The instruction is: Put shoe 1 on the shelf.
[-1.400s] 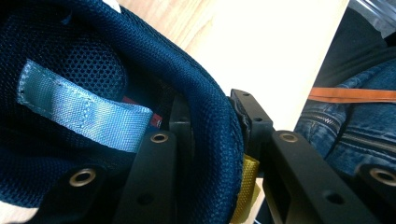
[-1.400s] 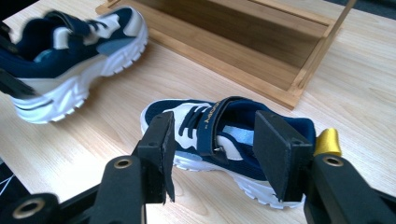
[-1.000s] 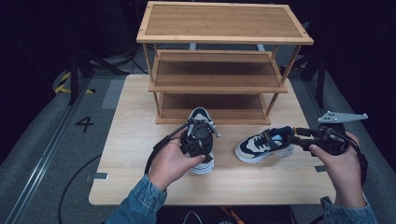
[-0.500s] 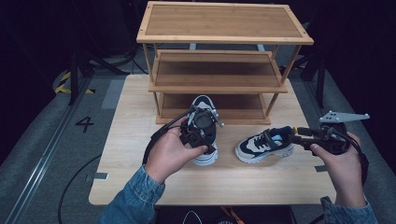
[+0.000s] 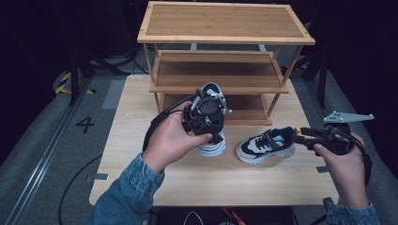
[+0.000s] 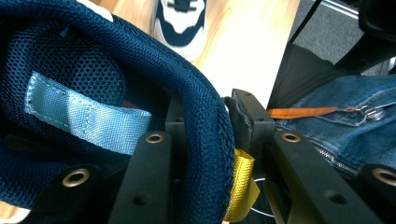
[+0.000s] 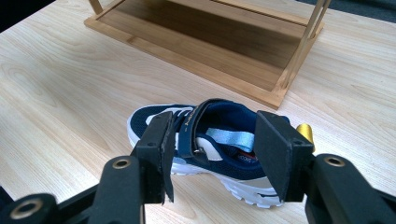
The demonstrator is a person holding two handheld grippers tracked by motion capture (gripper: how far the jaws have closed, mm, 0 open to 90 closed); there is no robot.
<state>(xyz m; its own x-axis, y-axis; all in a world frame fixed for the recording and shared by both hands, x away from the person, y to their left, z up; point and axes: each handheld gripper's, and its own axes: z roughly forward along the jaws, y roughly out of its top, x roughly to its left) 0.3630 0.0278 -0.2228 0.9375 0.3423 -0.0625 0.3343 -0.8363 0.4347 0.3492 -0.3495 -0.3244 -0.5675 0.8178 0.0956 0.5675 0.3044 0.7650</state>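
My left gripper (image 5: pixel 206 119) is shut on the heel collar of a navy and white sneaker (image 5: pixel 212 90), one jaw inside the shoe and one outside. The shoe hangs above the table in front of the rack's lower shelves. In the left gripper view the navy mesh collar (image 6: pixel 205 121) is pinched between the jaws, with a yellow pull tab (image 6: pixel 240 184) below it. The second sneaker (image 5: pixel 265 145) lies on the table to the right, toe to the left. My right gripper (image 5: pixel 300 135) stands open just behind its heel; its pads (image 7: pixel 161 154) frame the shoe (image 7: pixel 210 114) without pressing on it.
A three-tier wooden shoe rack (image 5: pixel 225 23) stands at the back of the light wooden table (image 5: pixel 126 140), its bottom shelf (image 7: pixel 201 51) bare. Dark floor and cables lie around the table. A person's denim sleeves come in from the bottom.
My left hand has risen with its sneaker, lifting it off the table toward the rack. The right hand and the second sneaker have stayed where they were.
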